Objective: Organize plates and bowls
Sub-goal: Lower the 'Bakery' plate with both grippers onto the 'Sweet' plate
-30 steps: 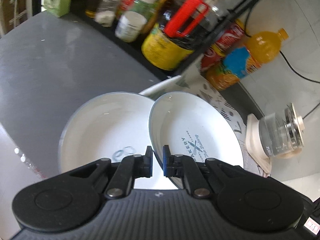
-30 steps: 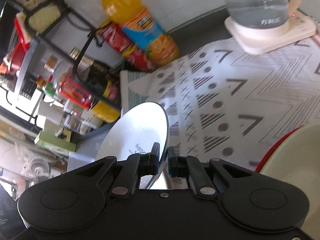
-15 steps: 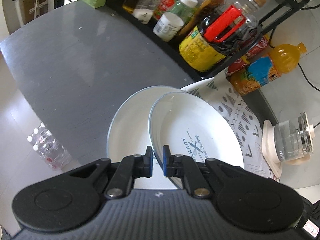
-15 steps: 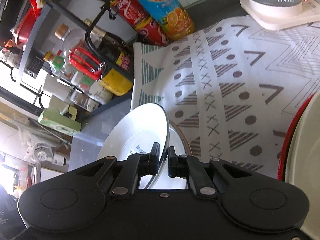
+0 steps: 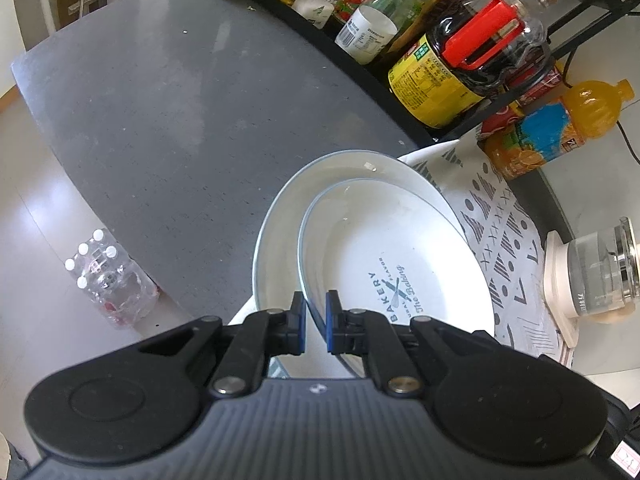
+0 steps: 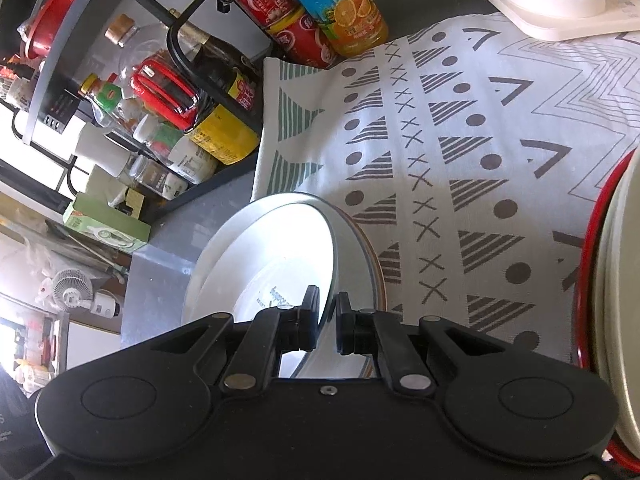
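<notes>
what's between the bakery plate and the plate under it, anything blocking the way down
Nothing visible. The bakery plate, pinched at its rim by both the left gripper and the right gripper, hangs tilted directly over the empty lower plate.

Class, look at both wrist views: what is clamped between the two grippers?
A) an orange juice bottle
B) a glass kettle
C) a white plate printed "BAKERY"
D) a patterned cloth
C: the left gripper and right gripper each pinch the rim of the white "BAKERY" plate.
</notes>
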Action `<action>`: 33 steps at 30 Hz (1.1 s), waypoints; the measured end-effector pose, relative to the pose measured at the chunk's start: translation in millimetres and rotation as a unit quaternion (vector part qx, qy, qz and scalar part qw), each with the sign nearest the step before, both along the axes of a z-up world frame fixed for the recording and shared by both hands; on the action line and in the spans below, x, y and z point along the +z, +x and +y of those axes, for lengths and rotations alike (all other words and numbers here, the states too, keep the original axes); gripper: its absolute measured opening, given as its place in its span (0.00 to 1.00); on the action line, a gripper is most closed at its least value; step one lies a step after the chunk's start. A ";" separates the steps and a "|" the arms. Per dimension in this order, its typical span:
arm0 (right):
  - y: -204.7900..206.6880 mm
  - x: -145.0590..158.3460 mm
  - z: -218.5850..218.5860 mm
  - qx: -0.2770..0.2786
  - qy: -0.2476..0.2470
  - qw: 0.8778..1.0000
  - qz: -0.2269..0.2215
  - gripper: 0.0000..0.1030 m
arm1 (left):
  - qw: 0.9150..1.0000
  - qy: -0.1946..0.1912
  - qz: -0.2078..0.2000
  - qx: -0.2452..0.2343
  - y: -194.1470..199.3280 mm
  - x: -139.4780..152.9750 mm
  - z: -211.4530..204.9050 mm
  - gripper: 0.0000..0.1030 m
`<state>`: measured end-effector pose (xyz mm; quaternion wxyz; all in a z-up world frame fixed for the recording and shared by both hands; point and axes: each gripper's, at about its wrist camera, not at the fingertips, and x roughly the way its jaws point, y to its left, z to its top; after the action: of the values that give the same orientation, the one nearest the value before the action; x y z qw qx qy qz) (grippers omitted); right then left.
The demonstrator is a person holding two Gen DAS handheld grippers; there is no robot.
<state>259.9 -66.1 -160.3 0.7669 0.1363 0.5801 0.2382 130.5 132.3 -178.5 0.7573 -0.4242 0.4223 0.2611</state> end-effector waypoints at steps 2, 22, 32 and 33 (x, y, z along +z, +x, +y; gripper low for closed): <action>0.0 -2.1 2.4 0.001 -0.002 1.000 0.002 0.07 | 1.000 -0.001 0.003 0.001 0.7 -1.8 2.1 0.07; -2.5 -24.4 17.1 0.010 -0.044 0.999 0.008 0.07 | 0.999 0.014 0.027 -0.010 14.3 -13.4 16.5 0.06; 0.0 -17.0 18.6 0.025 -0.047 0.998 0.013 0.18 | 1.000 0.005 0.029 0.000 17.1 -8.6 19.4 0.13; -0.5 -13.1 18.2 0.026 -0.045 0.999 0.007 0.21 | 1.000 0.006 0.028 0.001 17.5 -5.8 19.6 0.15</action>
<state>259.4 -48.0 -173.4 0.7617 0.0884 0.5991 0.2303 148.0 151.9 -184.4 0.7475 -0.4123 0.4415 0.2761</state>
